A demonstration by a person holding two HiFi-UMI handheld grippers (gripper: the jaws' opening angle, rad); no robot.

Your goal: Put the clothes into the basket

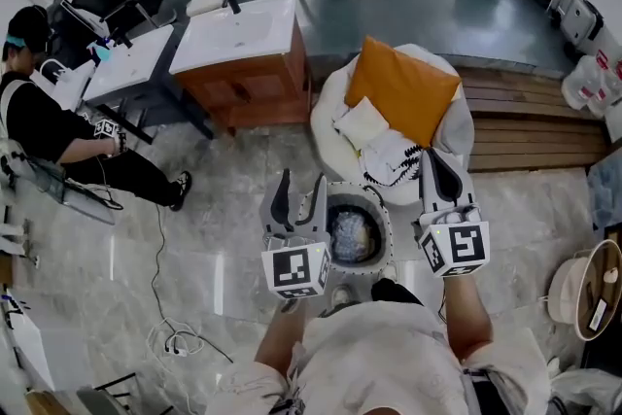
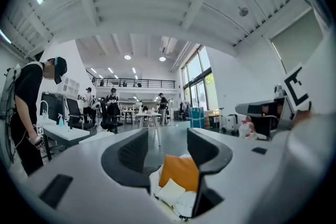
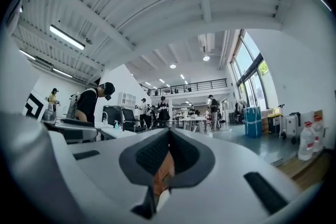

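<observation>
1. My left tool (image 2: 167, 136) stood with its jaws apart and nothing between them. My right tool (image 3: 168, 131) had its jaws together and was empty. Both pointed level, one on each side of the basket (image 1: 389, 224) in the head view
2. Clothes (image 1: 352, 233) lay bundled inside the basket, which stood on the floor just in front of my feet and just beside the white chair (image 1: 326, 107)
3. White pieces (image 1: 364, 123) lay on the chair seat below the orange cushion (image 1: 408, 87). I could not tell whether they were garments or pillows
4. Risk, in my judgement: a reach over the basket towards the chair could knock its rim and tip it, as it looked light and narrow. A closed right tool would only push at fabric
5. The floor was open on the left. A cable (image 1: 165, 335) lay there, well apart from the basket, and could catch a foot. The wooden step (image 1: 525, 121) bounded the right, and the chair closed off the far side
</observation>
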